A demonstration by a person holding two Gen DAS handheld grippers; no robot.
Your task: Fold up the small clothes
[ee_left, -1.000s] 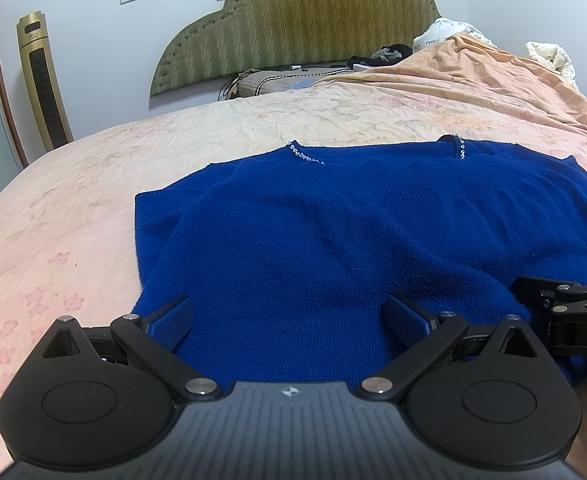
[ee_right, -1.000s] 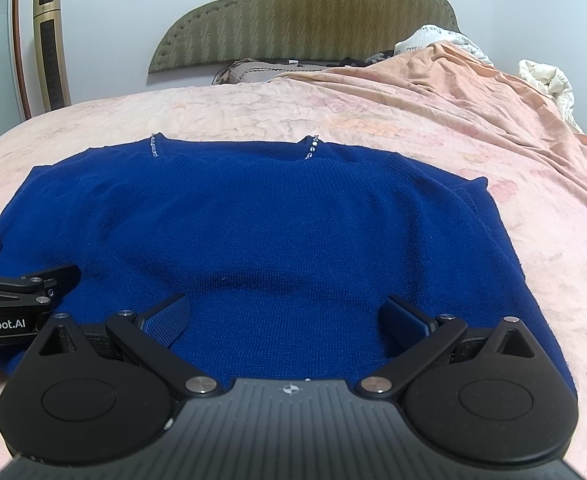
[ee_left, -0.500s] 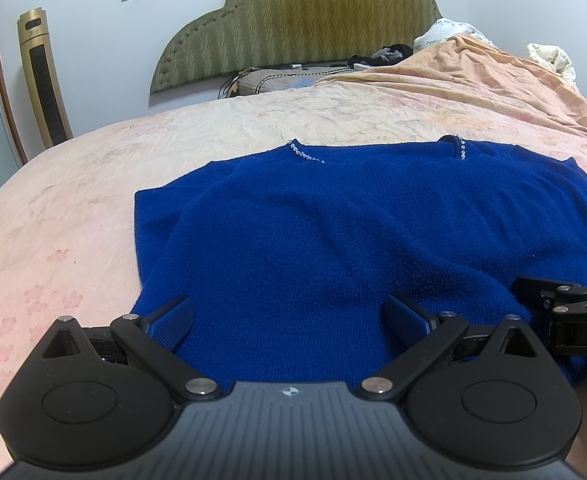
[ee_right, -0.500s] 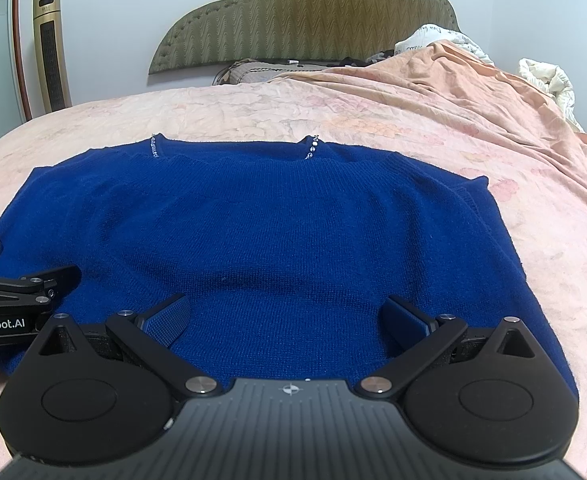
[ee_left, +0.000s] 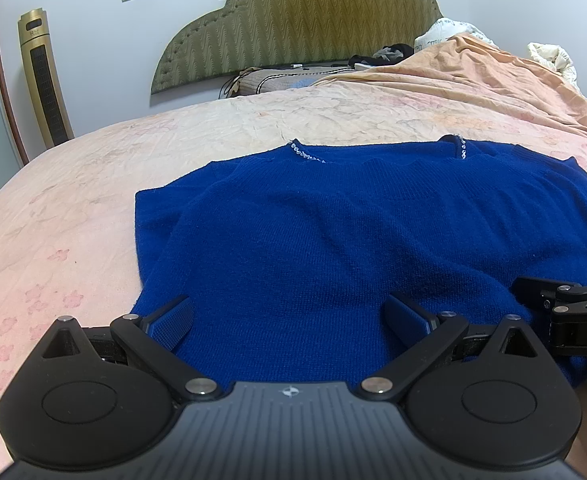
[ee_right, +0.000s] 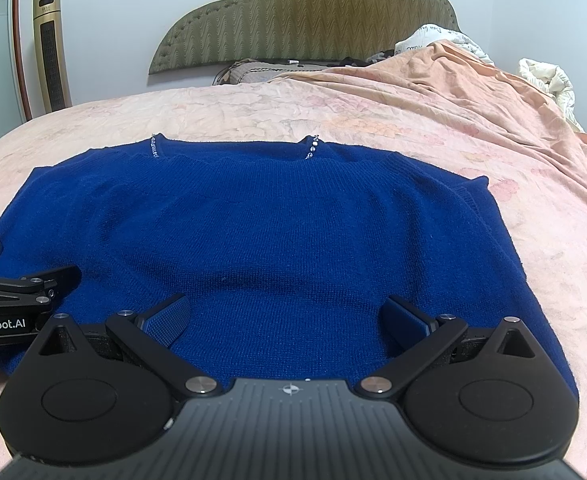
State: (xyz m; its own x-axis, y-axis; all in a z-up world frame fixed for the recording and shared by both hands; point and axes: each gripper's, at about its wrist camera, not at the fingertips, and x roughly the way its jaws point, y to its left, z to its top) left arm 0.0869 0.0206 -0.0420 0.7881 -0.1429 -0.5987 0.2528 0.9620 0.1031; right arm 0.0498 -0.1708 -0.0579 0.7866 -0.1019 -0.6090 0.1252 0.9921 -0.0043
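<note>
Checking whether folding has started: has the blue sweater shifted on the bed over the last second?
No. The blue sweater lies flat as before, its beaded neckline keeping the same place below the green headboard.

Nothing has visibly changed: my left gripper (ee_left: 289, 318) and right gripper (ee_right: 287, 316) haven't moved over the sweater (ee_right: 269, 236).
</note>
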